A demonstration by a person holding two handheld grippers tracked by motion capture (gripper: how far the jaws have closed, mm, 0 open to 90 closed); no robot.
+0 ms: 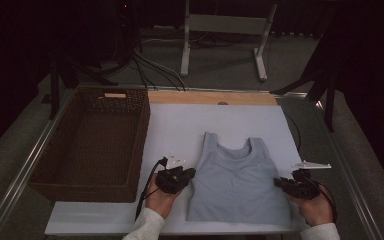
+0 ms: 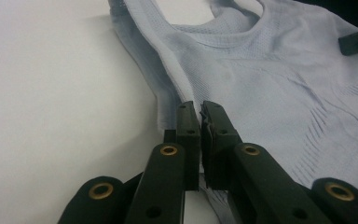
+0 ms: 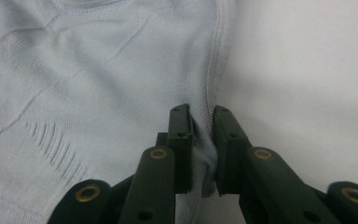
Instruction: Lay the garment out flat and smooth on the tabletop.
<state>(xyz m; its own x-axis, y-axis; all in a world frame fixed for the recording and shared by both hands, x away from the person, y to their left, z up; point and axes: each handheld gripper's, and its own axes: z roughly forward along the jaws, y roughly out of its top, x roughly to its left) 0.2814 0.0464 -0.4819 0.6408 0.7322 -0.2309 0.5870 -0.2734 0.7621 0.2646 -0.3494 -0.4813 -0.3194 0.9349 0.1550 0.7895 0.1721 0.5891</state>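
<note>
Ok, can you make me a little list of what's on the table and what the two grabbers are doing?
thing being handled: light blue tank top, lying flat
surface: white mat on the table
left gripper: shut on the tank top's side edge
right gripper: shut on the opposite side edge, fabric bunched between the jaws
basket: brown wicker, left of the tank top, nothing inside

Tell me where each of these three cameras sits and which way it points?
High view: above the table, looking forward and down on tank top, basket, both hands.
Left gripper view: rides the left gripper, fingers clamping the top's side edge.
Right gripper view: rides the right gripper, fingers pinching the opposite edge.
All three share the top.
</note>
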